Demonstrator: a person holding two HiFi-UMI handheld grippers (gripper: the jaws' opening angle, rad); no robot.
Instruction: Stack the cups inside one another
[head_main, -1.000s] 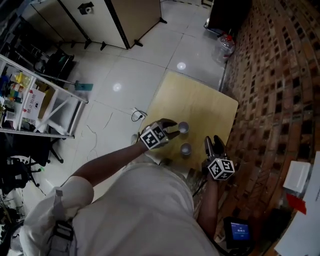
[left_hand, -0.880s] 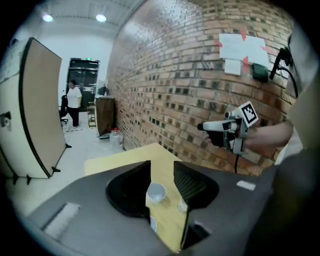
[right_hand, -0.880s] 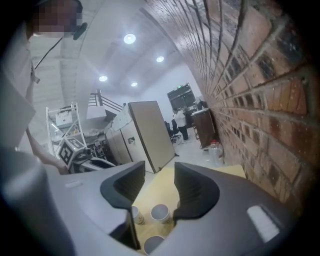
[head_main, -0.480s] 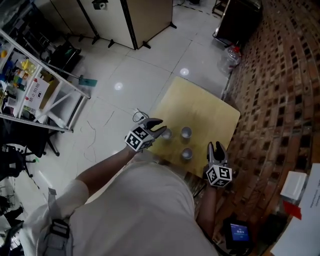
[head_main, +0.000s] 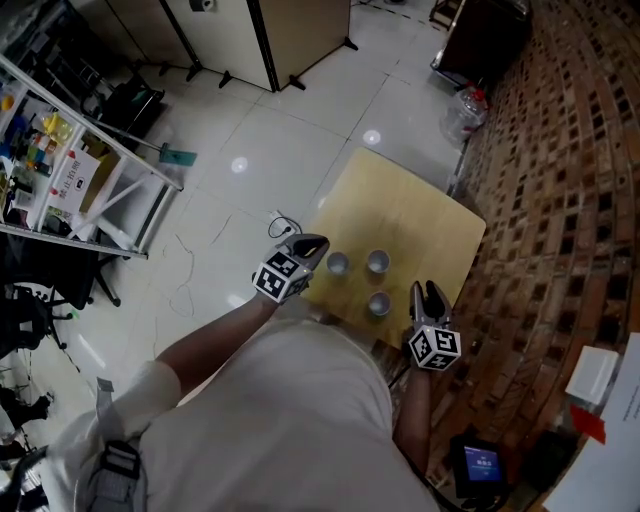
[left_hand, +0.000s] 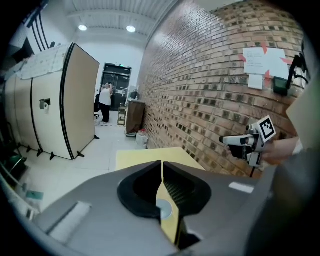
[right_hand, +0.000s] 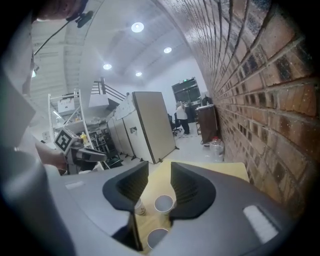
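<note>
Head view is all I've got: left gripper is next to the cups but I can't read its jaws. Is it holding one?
Observer: No. In its own view the left gripper is shut with nothing between the jaws; the leftmost cup shows past them, untouched.
Operator: And the right?
Observer: The right gripper is open and empty; its jaws have just been closing, with nothing between the pads.
Operator: What is it lined up on?
Observer: Looking along its jaws, the gap frames the near cup and the far cup, both upright with mouths up.
</note>
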